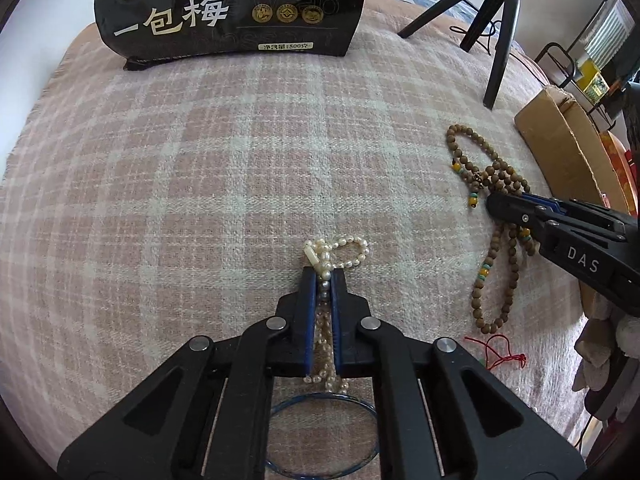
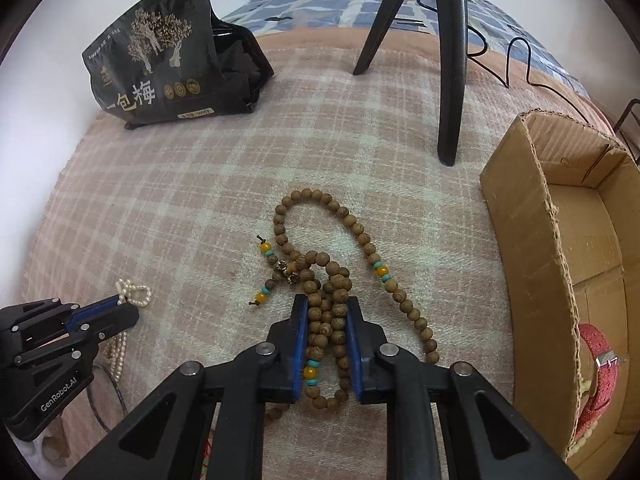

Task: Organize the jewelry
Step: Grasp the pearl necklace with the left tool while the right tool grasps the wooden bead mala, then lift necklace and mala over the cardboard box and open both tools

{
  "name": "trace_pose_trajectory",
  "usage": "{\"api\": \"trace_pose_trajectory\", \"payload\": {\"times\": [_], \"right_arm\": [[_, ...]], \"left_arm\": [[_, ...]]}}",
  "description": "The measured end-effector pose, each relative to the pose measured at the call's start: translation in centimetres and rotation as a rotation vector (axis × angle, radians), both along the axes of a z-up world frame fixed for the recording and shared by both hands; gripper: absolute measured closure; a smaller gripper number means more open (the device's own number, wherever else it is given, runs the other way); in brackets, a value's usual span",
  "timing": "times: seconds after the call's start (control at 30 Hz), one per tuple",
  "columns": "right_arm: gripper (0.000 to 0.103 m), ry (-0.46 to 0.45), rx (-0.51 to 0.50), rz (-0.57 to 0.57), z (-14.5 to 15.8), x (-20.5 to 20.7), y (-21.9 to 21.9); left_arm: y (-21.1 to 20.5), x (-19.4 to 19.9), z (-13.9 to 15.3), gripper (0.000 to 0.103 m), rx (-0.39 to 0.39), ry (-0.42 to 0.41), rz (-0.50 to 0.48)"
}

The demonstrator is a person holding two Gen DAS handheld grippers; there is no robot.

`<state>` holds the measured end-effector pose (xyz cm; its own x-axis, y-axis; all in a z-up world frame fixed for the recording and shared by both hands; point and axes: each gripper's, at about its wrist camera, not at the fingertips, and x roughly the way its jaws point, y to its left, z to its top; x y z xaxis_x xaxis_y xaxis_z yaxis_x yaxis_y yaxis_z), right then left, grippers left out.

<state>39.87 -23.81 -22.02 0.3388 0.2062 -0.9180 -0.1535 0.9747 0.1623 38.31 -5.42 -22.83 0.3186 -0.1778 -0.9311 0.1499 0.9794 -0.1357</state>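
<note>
Down on the pink plaid blanket (image 1: 200,184): left tool (image 1: 324,276) clenched on the pearl necklace (image 1: 344,250), one pearl loop sticking out past the fingertips. Further right, right tool (image 2: 327,304) pinching the bunched wooden bead necklace (image 2: 332,276), its long loop trailing across the blanket. Beside it, an open cardboard box (image 2: 520,216) with a red watch strap (image 2: 600,364) inside. Behind, a black snack bag (image 1: 232,12) and tripod (image 2: 452,60).

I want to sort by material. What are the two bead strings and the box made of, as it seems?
Brown bead string: probably wood, matte, with visible grain. White bead string: pearl or imitation, glossy, uneven beads; I cannot tell which. Box: corrugated cardboard, with fluting visible on the torn rim.
</note>
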Motion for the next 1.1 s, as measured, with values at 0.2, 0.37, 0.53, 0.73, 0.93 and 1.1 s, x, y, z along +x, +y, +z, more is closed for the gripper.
{"api": "trace_pose_trajectory", "payload": {"times": [0.2,0.37,0.53,0.73,0.93,1.1], "right_arm": [[0.089,-0.034,0.050,-0.004,1.7,-0.2,-0.1],[0.091,-0.084,0.067,-0.004,4.2,-0.9,-0.1],[0.092,-0.132,0.076,-0.009,6.7,-1.9,-0.3],[0.092,-0.205,0.092,-0.019,10.2,-3.4,-1.1],[0.092,-0.267,0.107,-0.039,13.1,-4.8,-2.4],[0.092,-0.312,0.114,-0.058,15.2,-6.0,-4.0]], "left_arm": [[1.0,-0.4,2.1,0.101,-0.033,-0.045,0.027],[2.1,-1.1,4.5,0.101,-0.064,-0.087,0.045],[2.5,-1.4,6.4,0.101,-0.101,-0.124,0.060],[2.8,-2.0,9.3,0.101,-0.139,-0.185,0.072],[2.2,-2.9,12.2,0.101,-0.163,-0.253,0.058],[1.1,-3.5,13.7,0.101,-0.184,-0.284,0.037]]}}
